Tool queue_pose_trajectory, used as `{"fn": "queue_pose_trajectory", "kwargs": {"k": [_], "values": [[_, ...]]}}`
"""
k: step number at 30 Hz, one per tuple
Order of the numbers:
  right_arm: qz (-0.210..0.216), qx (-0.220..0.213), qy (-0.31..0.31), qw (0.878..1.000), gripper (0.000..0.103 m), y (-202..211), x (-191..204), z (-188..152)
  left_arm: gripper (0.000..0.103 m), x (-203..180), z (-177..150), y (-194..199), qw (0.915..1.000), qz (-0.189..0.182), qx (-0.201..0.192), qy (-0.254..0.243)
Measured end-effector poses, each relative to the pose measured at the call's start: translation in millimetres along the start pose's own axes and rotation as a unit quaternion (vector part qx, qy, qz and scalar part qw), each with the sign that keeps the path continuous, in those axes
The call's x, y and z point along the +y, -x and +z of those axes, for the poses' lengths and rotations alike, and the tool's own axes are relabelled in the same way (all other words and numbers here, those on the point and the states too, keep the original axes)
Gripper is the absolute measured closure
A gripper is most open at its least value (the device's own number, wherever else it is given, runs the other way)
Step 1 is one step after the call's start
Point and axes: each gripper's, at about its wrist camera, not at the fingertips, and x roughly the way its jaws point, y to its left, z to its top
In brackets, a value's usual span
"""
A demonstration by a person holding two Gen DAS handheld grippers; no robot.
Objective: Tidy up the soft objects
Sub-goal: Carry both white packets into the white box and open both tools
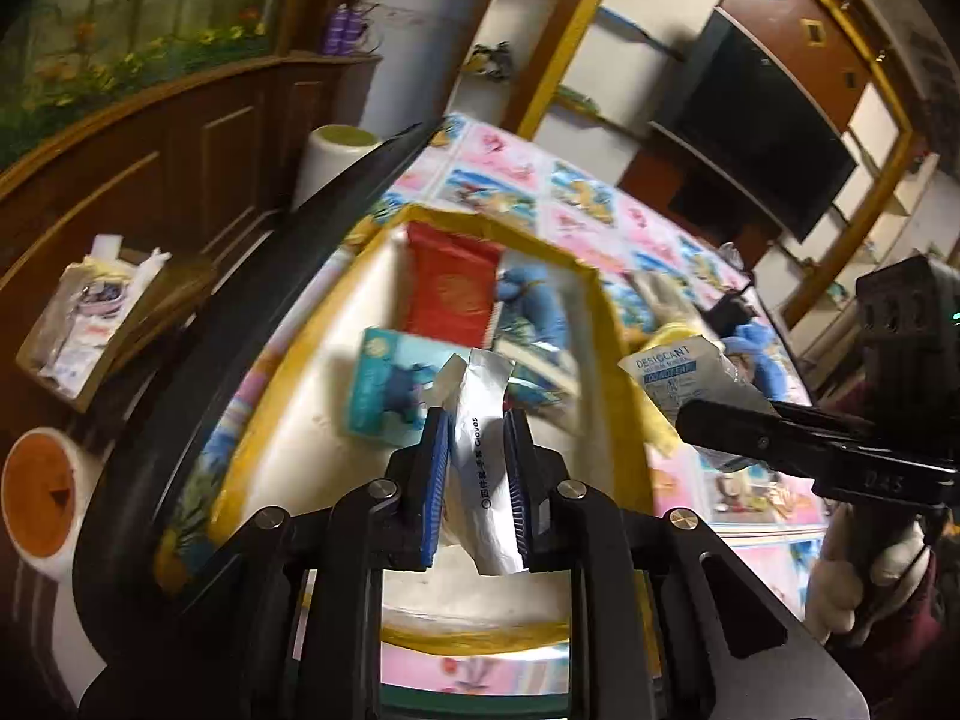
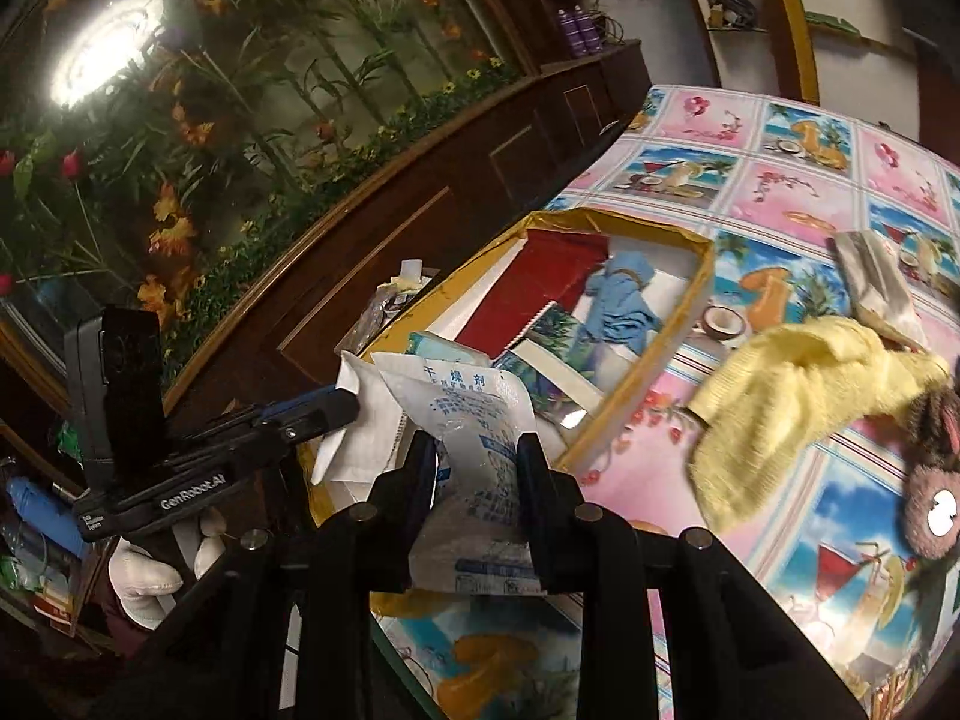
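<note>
My left gripper [image 1: 477, 426] is shut on a white gloves packet [image 1: 480, 450] and holds it above the white box with a yellow rim [image 1: 600, 294]. My right gripper [image 2: 477, 450] is shut on a clear desiccant bag [image 2: 474, 420], which also shows in the left wrist view [image 1: 672, 375], beside the box's near edge. In the box [image 2: 702, 282] lie a red pouch [image 1: 453, 294], a blue glove [image 2: 621, 297], a teal packet [image 1: 390, 384] and a booklet. A yellow cloth [image 2: 792, 378], a brown plush toy [image 2: 936, 468] and a silver pouch [image 2: 876, 282] lie on the table.
The table has a pink and blue patterned cover [image 2: 798, 180]. A dark wooden cabinet [image 2: 420, 192] with artificial flowers stands on the left. A small carton with clutter [image 1: 90, 324] and tape rolls [image 1: 39, 486] sit beside the table. A TV [image 1: 762, 138] hangs on the far wall.
</note>
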Motion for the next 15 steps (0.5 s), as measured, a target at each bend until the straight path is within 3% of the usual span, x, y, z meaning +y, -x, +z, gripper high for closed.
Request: {"fn": "queue_pose_trajectory", "kwargs": {"k": [5, 9, 13, 15], "values": [[-0.028, 0.035, 0.029, 0.999, 0.074, -40, 19, 6, 0.060, 17, -6, 7, 0.9995, -0.018, 0.001, 0.027], [-0.033, 0.042, 0.018, 0.998, 0.073, -54, 18, 9, 0.059, 24, -7, 13, 0.9992, -0.020, -0.007, 0.035], [-0.025, 0.042, 0.001, 0.999, 0.060, -55, 12, 8, 0.059, 26, -9, 17, 0.9989, -0.021, -0.010, 0.041], [-0.028, 0.039, -0.002, 0.999, 0.059, -52, 10, 6, 0.059, 27, -10, 17, 0.9986, -0.022, -0.013, 0.045]]}}
